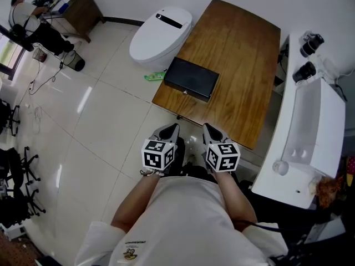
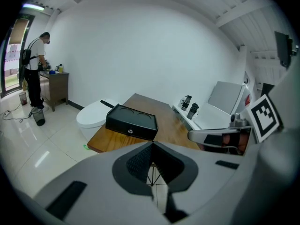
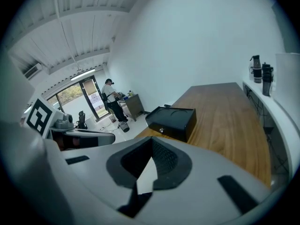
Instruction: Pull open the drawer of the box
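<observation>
A black box lies near the left edge of the wooden table, its drawer front with a small silver knob facing me. My left gripper and right gripper are held side by side close to my body, short of the table's near edge and well apart from the box. In the left gripper view the box sits ahead of the left gripper, whose jaws meet with nothing between them. In the right gripper view the box lies ahead of the right gripper, also shut and empty.
A white toilet stands left of the table, with a green item on the floor beside it. A white counter with two black bottles runs along the right. A person works at a cabinet far left.
</observation>
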The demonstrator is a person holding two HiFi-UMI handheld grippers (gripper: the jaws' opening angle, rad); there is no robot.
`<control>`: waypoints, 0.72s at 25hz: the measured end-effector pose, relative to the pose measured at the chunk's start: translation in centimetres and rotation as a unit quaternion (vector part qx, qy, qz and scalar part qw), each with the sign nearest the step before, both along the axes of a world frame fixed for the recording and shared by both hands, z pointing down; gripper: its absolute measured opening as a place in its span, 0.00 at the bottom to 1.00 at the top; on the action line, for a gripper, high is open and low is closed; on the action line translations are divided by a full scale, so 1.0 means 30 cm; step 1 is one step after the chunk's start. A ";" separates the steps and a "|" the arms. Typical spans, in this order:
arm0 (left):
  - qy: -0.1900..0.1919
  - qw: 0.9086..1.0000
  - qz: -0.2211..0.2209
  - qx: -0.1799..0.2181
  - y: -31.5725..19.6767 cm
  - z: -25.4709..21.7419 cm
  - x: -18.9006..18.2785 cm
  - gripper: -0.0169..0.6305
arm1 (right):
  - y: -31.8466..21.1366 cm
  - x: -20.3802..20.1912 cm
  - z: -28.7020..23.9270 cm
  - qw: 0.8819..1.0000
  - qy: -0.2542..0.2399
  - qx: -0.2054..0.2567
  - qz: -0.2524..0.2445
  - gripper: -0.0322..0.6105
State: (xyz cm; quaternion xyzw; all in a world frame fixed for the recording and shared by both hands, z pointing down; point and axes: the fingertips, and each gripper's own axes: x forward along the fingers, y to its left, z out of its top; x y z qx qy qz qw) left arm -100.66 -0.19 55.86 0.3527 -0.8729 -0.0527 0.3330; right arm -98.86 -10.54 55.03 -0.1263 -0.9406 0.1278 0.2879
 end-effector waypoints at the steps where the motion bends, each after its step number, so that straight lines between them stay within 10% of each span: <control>1: 0.001 1.000 0.003 -0.001 -0.008 0.010 -0.018 0.03 | -0.006 -0.014 0.002 1.000 0.000 0.001 0.003 0.03; 18: 0.016 0.997 0.039 -0.064 -0.089 0.218 -0.294 0.03 | -0.054 -0.211 0.066 0.998 0.032 0.002 0.052 0.03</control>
